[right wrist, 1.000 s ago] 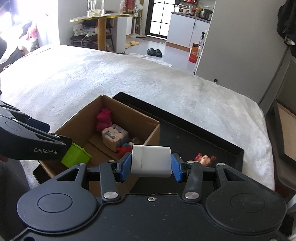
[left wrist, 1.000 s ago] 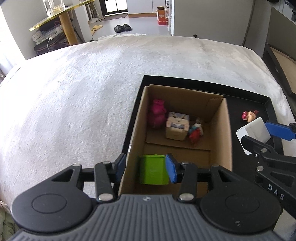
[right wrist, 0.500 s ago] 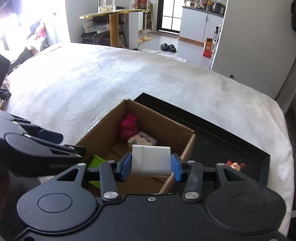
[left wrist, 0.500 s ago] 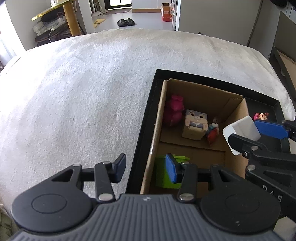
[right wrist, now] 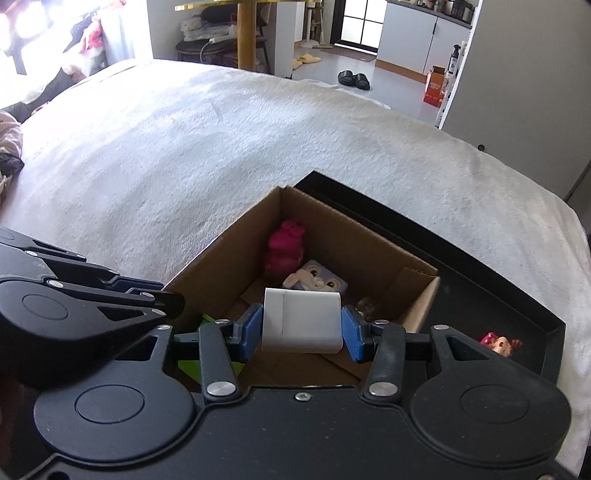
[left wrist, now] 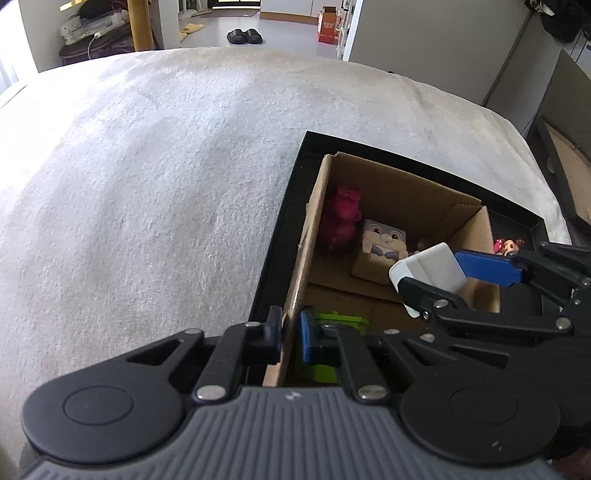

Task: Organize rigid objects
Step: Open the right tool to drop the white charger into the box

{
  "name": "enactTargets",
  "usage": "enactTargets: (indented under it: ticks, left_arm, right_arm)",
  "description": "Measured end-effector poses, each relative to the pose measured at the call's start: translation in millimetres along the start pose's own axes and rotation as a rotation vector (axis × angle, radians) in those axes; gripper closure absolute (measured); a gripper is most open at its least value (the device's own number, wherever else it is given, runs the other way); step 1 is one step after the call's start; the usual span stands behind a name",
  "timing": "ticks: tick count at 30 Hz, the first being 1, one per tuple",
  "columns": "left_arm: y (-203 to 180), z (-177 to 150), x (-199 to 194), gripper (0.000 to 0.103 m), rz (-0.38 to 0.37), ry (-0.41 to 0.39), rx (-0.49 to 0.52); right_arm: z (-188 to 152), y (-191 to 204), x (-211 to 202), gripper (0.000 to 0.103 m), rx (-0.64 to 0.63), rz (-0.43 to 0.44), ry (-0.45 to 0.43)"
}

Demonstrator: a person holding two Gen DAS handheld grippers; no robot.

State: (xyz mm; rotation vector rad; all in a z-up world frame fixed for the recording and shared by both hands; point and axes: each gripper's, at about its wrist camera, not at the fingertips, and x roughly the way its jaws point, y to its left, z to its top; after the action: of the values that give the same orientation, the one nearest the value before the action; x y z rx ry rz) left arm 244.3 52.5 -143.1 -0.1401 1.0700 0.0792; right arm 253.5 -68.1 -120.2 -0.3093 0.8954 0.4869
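Note:
A cardboard box [left wrist: 402,188] stands in a black tray [left wrist: 436,162] on a white blanket. It holds a pink toy [left wrist: 341,218], a cube toy with a face [left wrist: 382,247] and a green block [left wrist: 340,319]. My left gripper [left wrist: 290,334] is shut on the box's left wall [left wrist: 306,258]. My right gripper [right wrist: 301,330] is shut on a white block [right wrist: 301,319] and holds it over the box; the block also shows in the left wrist view [left wrist: 428,267]. A small doll figure [right wrist: 498,343] lies in the tray right of the box.
The white blanket [left wrist: 147,184] spreads wide to the left and far side. A wooden table leg [right wrist: 245,33] and slippers [right wrist: 352,79] are on the floor beyond. A dark frame [left wrist: 561,147] stands past the right edge.
My left gripper has moved left and closed on the box's left wall. My right gripper has carried the white block left, from over the tray to over the box.

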Motion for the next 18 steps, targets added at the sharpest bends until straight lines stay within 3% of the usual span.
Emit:
enactTargets:
  ticks: [10,14,18]
  left_arm:
    - [1.9,0.6,3.1,0.093,-0.009,0.005,-0.015]
    - [2.5,-1.1,5.0,0.093,-0.012,0.019,-0.018]
    - [1.3,-4.6,6.4,0.093,0.005,0.029,-0.013]
  right_arm:
    - [2.8,0.2,8.0,0.057,0.009,-0.005,0.009]
    - [4.6,0.7,4.3,0.049,0.002,-0.027,-0.014]
    - [0.2,-3.9,-2.3,0.047,0.009,-0.031,-0.012]
